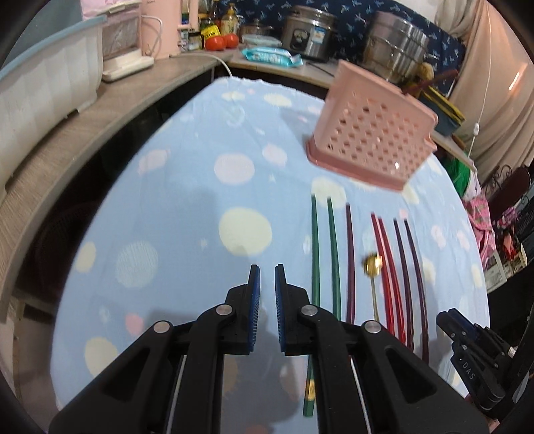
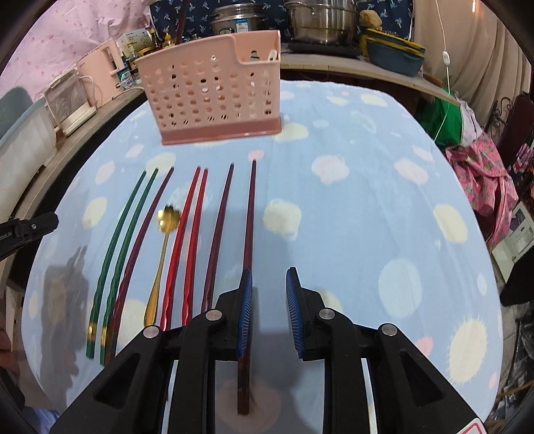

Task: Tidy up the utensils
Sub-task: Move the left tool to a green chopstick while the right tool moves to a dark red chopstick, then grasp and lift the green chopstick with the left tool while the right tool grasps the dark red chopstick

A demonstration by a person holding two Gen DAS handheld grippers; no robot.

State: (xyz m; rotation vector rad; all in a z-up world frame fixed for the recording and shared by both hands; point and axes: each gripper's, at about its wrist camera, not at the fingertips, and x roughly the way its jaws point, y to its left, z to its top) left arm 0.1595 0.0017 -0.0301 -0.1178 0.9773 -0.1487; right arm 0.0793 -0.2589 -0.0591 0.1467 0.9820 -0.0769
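A pink perforated utensil basket (image 1: 370, 130) (image 2: 213, 93) stands upright on the far side of the blue dotted tablecloth. In front of it several chopsticks lie side by side: a green pair (image 1: 322, 250) (image 2: 123, 233), one dark purple stick (image 1: 349, 257), a red pair (image 1: 383, 253) (image 2: 190, 233) and a dark pair (image 1: 410, 267) (image 2: 233, 217). A gold spoon (image 1: 372, 263) (image 2: 167, 217) lies among them. My left gripper (image 1: 267, 270) hovers just left of the green pair, nearly shut and empty. My right gripper (image 2: 268, 275) is open and empty, its left finger over the rightmost dark chopstick.
The tablecloth (image 2: 367, 200) is bare to the right of the chopsticks. A wooden counter (image 1: 83, 110) wraps the table's left and back, with steel pots (image 2: 320, 20), a rice cooker (image 1: 307, 30), pink appliances and bottles. Pink and green cloth (image 2: 474, 173) is piled at the right.
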